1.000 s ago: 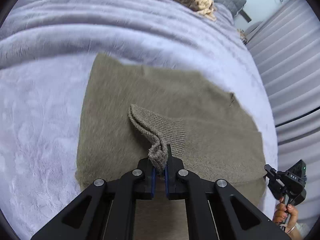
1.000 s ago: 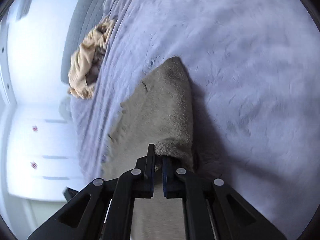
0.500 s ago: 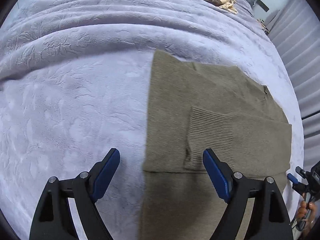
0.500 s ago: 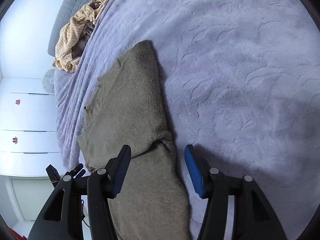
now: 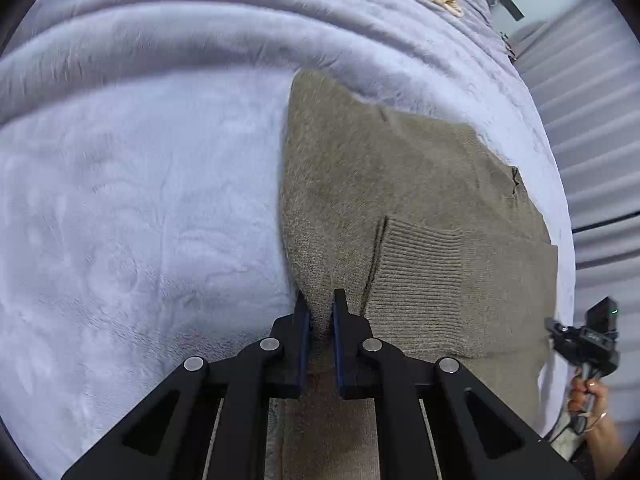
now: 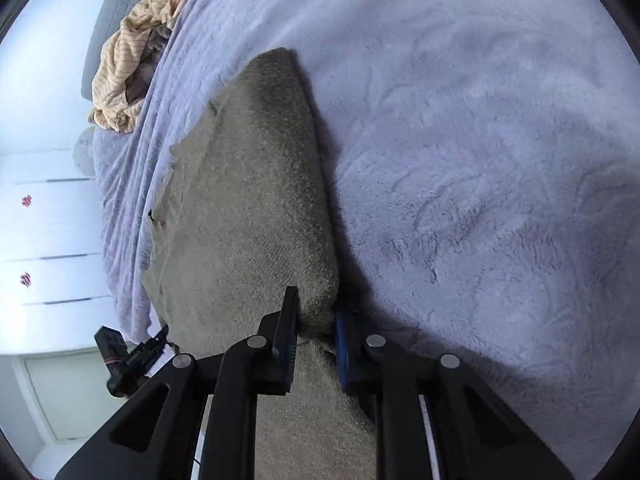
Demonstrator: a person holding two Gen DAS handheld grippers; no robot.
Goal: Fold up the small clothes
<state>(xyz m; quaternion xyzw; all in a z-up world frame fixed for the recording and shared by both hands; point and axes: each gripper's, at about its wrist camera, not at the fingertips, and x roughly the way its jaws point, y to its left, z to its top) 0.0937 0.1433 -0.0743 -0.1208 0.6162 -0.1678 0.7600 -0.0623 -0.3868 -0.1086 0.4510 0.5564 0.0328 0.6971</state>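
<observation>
Left wrist view showed the left gripper [image 5: 319,312] clamped on the near folded edge of an olive-brown knitted sweater [image 5: 400,208], which lay on a lilac plush bed blanket [image 5: 140,200]. A ribbed cuff [image 5: 424,276] lay across the sweater toward 3 o'clock. In the right wrist view, the right gripper [image 6: 316,320] was closed on the sweater's other near corner. A crumpled tan striped garment [image 6: 132,60] sat at 10 o'clock.
</observation>
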